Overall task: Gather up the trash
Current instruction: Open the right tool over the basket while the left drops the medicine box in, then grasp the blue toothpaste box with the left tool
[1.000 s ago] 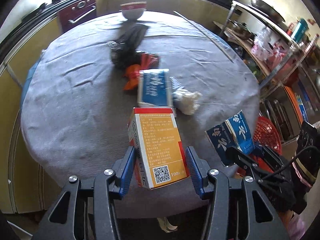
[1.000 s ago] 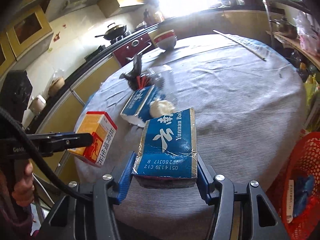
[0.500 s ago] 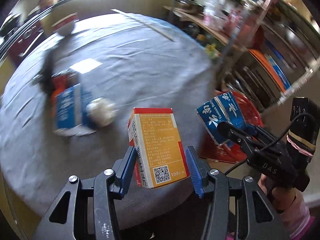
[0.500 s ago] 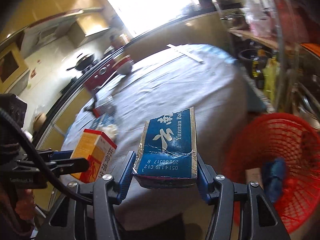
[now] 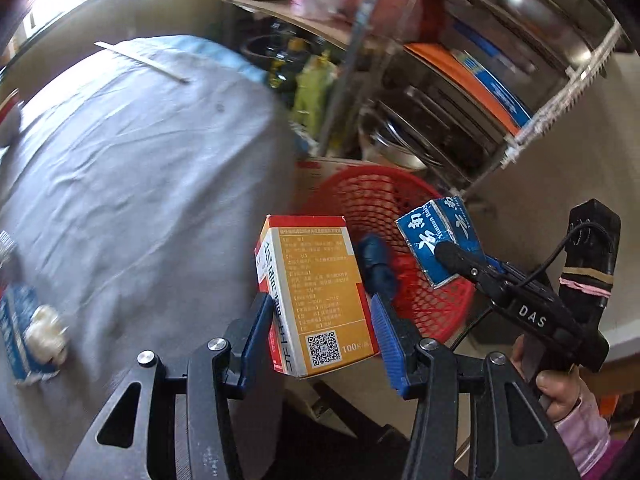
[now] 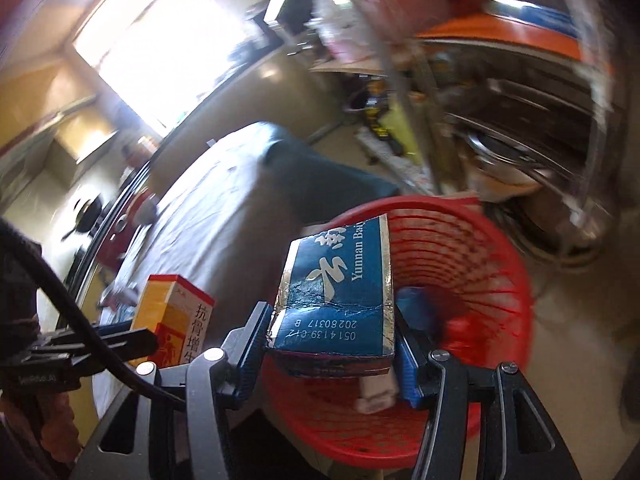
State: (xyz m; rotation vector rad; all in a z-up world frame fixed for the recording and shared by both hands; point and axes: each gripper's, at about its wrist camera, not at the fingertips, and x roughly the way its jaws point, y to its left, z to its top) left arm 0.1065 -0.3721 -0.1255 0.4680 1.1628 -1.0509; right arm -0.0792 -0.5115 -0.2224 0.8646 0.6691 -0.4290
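So both claws are loaded up right now. The left claw (image 5: 318, 322) is clamped around an orange box (image 5: 316, 296), standing pretty much upright between the blue pads. The right claw (image 6: 330, 338) is squeezing a flattened blue packet (image 6: 340, 292), label side up.

The red basket (image 6: 480, 272) is where this stuff seems to be headed. From the right claw it sits directly ahead and below, with the blue packet hanging over its near rim, so I'd say that one is basically ready to drop. From the left claw the basket is ahead and off to the right, and the orange box looks like it's near the rim but not clearly over the opening yet.

There's already some trash in the basket: a dark blue crumpled thing (image 5: 376, 266) and what looks like a pale carton (image 6: 376, 394) just under the right claw, though it's blurry.

What's left: off to the left of the left claw, back on the grey table (image 5: 140, 168), I can see another blue packet (image 5: 16, 332) with a white wad (image 5: 46, 334) next to it. That corner is smeared, so there may be more. My guess is roughly midway, with two drops pending and at least another trip.
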